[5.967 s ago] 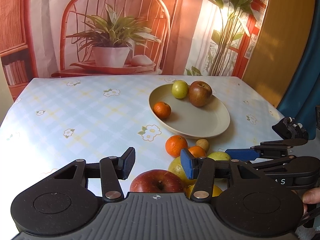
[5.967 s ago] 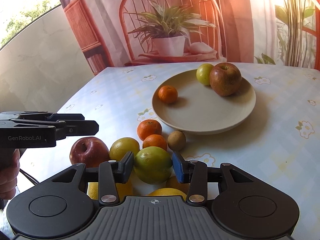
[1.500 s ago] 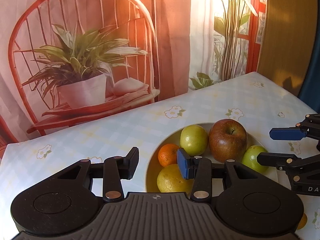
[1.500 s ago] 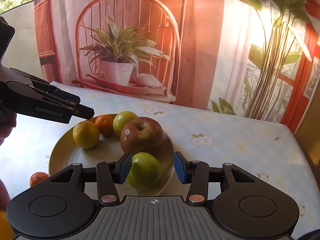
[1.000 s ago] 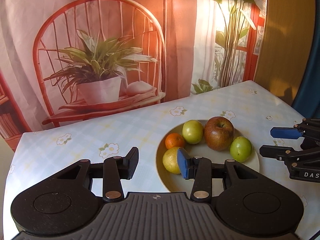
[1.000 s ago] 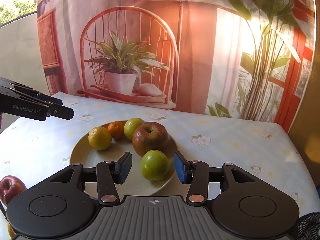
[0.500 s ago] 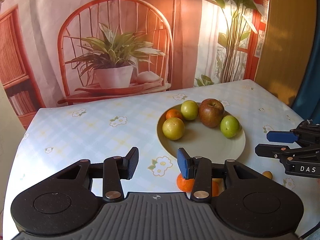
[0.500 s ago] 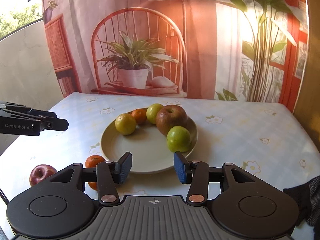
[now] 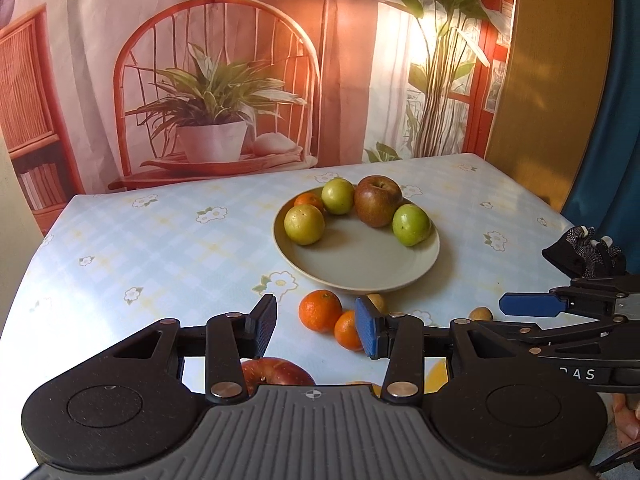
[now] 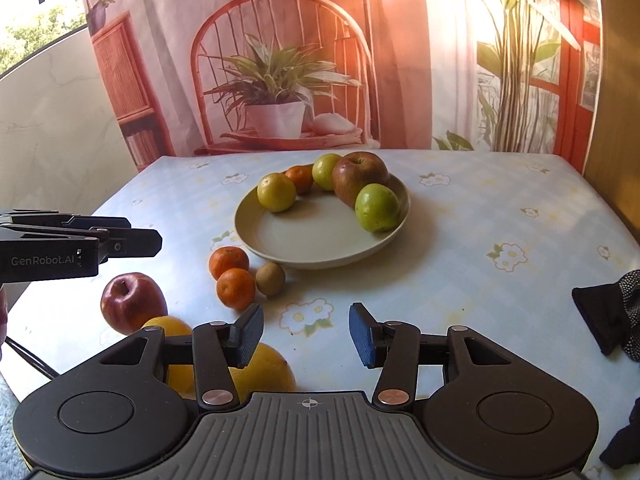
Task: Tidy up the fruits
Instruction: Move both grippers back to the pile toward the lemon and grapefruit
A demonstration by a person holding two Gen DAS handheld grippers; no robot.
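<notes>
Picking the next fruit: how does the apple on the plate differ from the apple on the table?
The plate apple is dull brownish-red and leans against green fruit on the plate. The table apple is glossy bright red and lies off the plate, beside a yellow fruit. Both are stem-up and ungripped.

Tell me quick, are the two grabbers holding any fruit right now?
Left gripper: open, holding nothing.
Right gripper: open, holding nothing.
</notes>
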